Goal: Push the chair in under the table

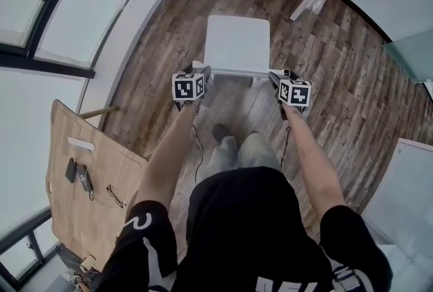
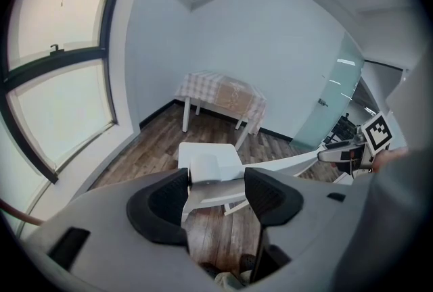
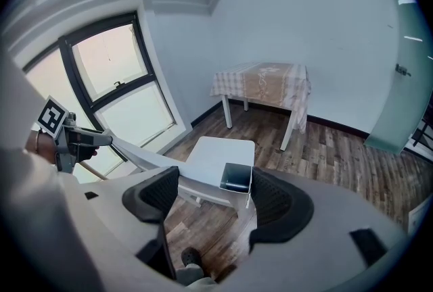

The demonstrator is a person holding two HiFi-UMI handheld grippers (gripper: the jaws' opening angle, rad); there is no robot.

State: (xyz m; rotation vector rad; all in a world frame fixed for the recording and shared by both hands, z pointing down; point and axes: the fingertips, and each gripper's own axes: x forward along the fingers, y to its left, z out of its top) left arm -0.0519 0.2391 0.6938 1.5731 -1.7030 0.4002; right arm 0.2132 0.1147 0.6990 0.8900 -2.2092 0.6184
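Your left hand-held gripper (image 2: 216,182) has its jaws drawn narrow around one top corner of the chair (image 1: 237,40). The white corner fills the gap, and both dark pads sit at its sides, so it appears pinched. Your right hand-held gripper (image 3: 215,182) is at the other top corner with its jaws wider. That corner lies against one pad only, with a clear gap to the other pad, so nothing is clamped there.

Seen from your head, the two tools sit level at either end of the backrest rail, with your arms stretched forward. Holding both ends probably lets you steer the chair straight, not swing it to one side.

The chair is plain white, with a flat, squarish seat, a slim rail across the back and thin legs. In the right gripper view, the end face of its corner post looks dark. The chair stands just ahead of your feet on the wooden plank floor (image 1: 325,67), with its seat pointing away from you.

The worktop (image 3: 260,84), on white legs and draped in a pale checked cloth, stands against the far wall, well apart from the chair with bare planks between them. The seat is nowhere under it yet, so almost all of the push appears to remain. Because the chair looks light and you press high on its back, it could tip forward.
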